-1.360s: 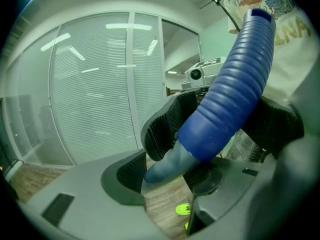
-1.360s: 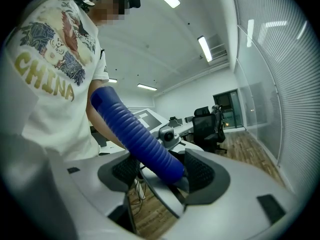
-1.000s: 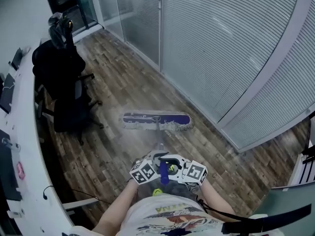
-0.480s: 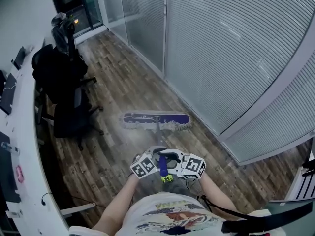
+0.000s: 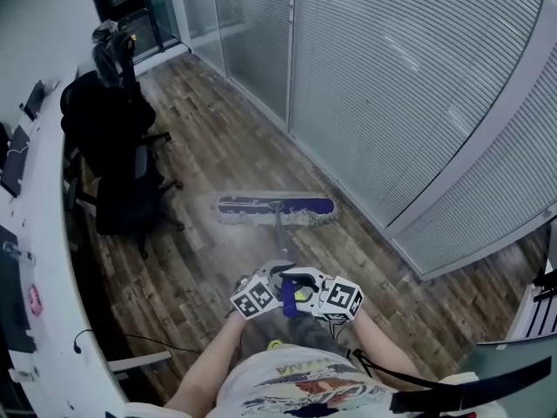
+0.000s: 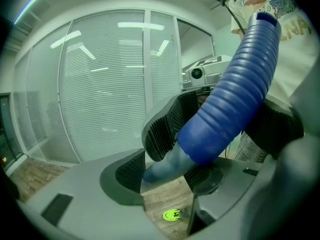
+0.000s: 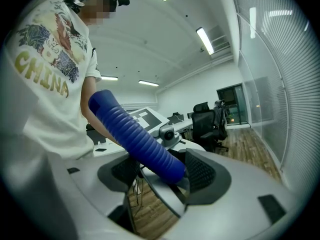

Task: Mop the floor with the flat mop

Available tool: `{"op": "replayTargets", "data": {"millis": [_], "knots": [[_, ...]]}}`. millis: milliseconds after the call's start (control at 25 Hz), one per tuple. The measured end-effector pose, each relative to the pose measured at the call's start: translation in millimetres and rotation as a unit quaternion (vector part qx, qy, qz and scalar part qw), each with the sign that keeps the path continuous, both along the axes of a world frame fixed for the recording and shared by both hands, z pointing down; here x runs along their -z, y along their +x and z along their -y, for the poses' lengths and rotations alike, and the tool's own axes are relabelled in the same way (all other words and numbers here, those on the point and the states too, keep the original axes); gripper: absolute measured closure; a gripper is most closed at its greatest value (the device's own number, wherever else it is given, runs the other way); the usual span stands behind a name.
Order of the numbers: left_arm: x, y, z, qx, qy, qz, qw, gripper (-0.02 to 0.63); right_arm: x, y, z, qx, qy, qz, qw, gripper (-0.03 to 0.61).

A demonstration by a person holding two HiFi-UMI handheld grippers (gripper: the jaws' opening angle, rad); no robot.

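- Closest in, at the person's waist, the left gripper and the right gripper face each other. Each is clamped on the blue ribbed grip at the top of the flat mop.
- That ridged sleeve looks rubbery, so it probably gives a little and resists slipping, which makes it the sensible place to hold. The smooth pole below would likely twist between the pads.
- The pole slopes away to the mop head, which lies flat and crosswise on the wood-plank floor.
- The mop is probably light with a stiff, long lever. Its fringed head looks soft and should drag.
- Farther out, an office chair stands to the left and a glass partition to the right.
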State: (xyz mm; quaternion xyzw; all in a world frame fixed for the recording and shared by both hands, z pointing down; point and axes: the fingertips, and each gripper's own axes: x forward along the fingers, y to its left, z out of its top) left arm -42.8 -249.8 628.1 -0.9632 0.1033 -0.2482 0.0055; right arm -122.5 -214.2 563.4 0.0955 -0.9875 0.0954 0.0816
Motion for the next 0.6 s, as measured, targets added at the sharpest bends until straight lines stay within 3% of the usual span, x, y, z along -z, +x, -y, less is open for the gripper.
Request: {"op": "replayTargets", "data": {"millis": [360, 600], "knots": [[1.5, -39.8, -130.6, 0.009, -0.009, 0.002, 0.9999, 0.422, 4.3, -39.1, -130.6, 0.012, -0.003, 0.0, 1.0, 0.316], [1.7, -45.1, -189.7, 0.029, -0.011, 0.001, 0.9995, 0.422, 5.0, -43.2, -192.4, 0.035, -0.003, -0.001, 0.999, 0.316]]}}
